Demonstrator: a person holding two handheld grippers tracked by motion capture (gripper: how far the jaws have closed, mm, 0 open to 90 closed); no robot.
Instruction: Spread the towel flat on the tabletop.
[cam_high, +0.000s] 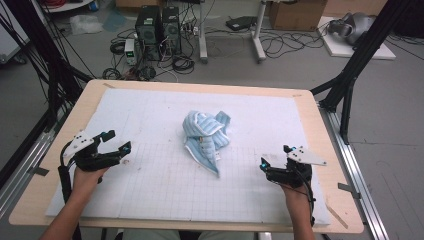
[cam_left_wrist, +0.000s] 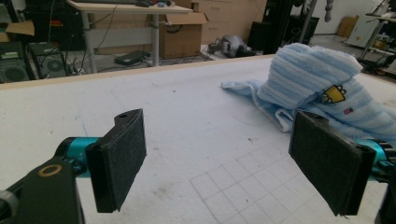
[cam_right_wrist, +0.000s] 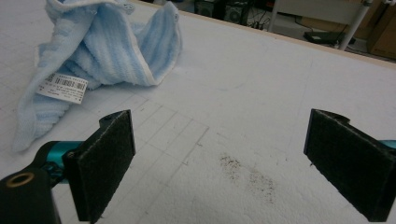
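In the middle of the white mat (cam_high: 150, 190) lies a crumpled blue towel (cam_high: 205, 137), well apart from both grippers. Left gripper (cam_high: 116, 141) and right gripper (cam_high: 274, 156): jaws spread wide, holding nothing. Best to approach low from each side, pinching separate hem edges, not the bunched centre.

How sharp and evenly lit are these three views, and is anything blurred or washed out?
High view: soft overall, even light, the blue striped towel readable. Left gripper view: the white mat nearly washed out, the background soft. Right gripper view: the towel's barcode label visible but its print illegible, the near jaws slightly soft.
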